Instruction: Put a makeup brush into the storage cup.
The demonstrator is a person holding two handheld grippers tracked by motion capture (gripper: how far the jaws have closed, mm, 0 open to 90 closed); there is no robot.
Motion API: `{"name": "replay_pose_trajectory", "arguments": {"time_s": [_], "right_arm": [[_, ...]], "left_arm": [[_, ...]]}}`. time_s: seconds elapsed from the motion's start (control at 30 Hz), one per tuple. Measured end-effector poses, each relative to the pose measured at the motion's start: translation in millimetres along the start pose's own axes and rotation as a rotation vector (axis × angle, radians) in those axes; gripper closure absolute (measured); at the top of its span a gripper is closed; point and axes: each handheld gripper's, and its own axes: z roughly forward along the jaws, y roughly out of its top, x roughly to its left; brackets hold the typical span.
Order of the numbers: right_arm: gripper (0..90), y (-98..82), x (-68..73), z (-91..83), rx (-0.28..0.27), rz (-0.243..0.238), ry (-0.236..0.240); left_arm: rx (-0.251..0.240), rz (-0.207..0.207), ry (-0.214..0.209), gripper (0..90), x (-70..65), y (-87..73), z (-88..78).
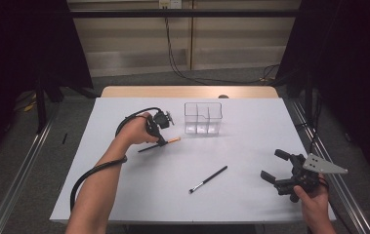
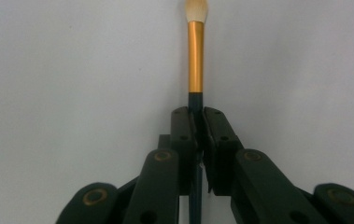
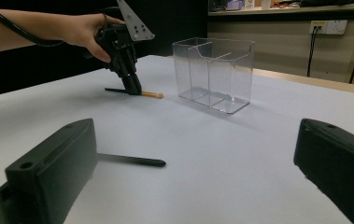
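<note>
High view: gold-banded brush flat, bristles toward clear organizer.

Lab: black curtains (floor rails)

Table holds everything. Clear three-compartment organizer stands upright toward the far edge, near the middle, nothing visible inside. Makeup brush lies flat on the table, nearer and left of the organizer, bristle end pointing right toward it, close but apart. Left gripper comes down on that brush from above, jaws closed across its handle, bristle tip ahead of the jaws. Second brush lies flat nearer the front edge, about mid-table, tilted, well apart from both the first brush and the organizer. Right gripper sits at the near right corner, right of the second brush, jaws spread, touching nothing.
</note>
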Motion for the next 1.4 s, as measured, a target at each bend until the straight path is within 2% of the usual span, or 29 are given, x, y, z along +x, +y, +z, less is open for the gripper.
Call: {"name": "replay_pose_trajectory", "arguments": {"time_s": [0.1, 0.2, 0.37, 0.47, 0.53, 0.57, 0.6, 0.73, 0.77, 0.8, 0.87, 0.93, 0.97, 1.0, 1.07, 1.4], "right_arm": [[0.0, -0.2, -0.3, -0.3, -0.002, 0.004, -0.001], [0.0, 0.1, -0.2, -0.2, 0.0, 0.002, -0.001], [0.0, -0.4, 0.0, 1.5, 0.002, 0.002, 0.001], [0.0, -0.5, 0.4, 1.8, 0.004, 0.004, 0.001], [0.0, -0.4, 0.6, 1.7, 0.004, 0.004, 0.002], [0.0, -0.4, 0.5, 1.6, 0.003, 0.005, 0.002], [0.0, -0.4, 0.5, 1.8, 0.003, 0.005, 0.002], [0.0, -0.3, 0.9, 2.2, 0.005, 0.003, 0.003], [0.0, -0.4, 0.9, 2.3, 0.005, 0.003, 0.003], [0.0, -0.5, 0.8, 2.4, 0.006, 0.003, 0.003], [0.0, -0.6, 0.6, 2.5, 0.006, 0.003, 0.004], [0.0, -0.7, 0.3, 2.6, 0.007, 0.003, 0.003], [0.0, -0.7, 0.4, 2.6, 0.006, 0.003, 0.003], [0.0, -0.6, 0.7, 2.6, 0.006, 0.003, 0.002], [0.0, -0.5, 0.8, 2.6, 0.006, 0.003, 0.004], [0.0, -0.5, 1.4, 3.5, 0.009, -0.002, 0.005]], "left_arm": [[-0.049, -0.046, -0.016, 83.5, 1.1, -5.9, -0.3], [-0.069, -0.081, -0.031, 83.5, 2.6, -10.8, -1.5], [-0.099, -0.096, -0.028, 83.5, 2.0, -17.2, -4.8], [-0.143, -0.12, -0.039, 83.5, 3.6, -21.9, -9.4], [-0.191, -0.147, -0.048, 83.5, 3.6, -24.4, -11.9], [-0.202, -0.141, -0.046, 83.5, 5.1, -25.8, -14.2], [-0.227, -0.156, -0.054, 83.5, 5.4, -27.0, -15.9], [-0.333, -0.195, -0.066, 83.5, 7.7, -32.3, -22.1], [-0.37, -0.225, -0.064, 83.5, 6.8, -33.1, -23.0], [-0.387, -0.221, -0.061, 83.5, 8.3, -34.6, -24.9], [-0.455, -0.257, -0.062, 83.5, 8.6, -36.6, -27.3], [-0.506, -0.278, -0.054, 83.5, 9.3, -38.8, -29.9], [-0.527, -0.282, -0.064, 83.5, 10.3, -39.9, -30.6], [-0.546, -0.293, -0.05, 83.5, 9.8, -40.7, -31.3], [-0.593, -0.312, -0.052, 83.5, 10.1, -42.8, -32.4], [-0.8, -0.349, 0.006, 83.5, 5.6, -48.6, -41.5]]}}
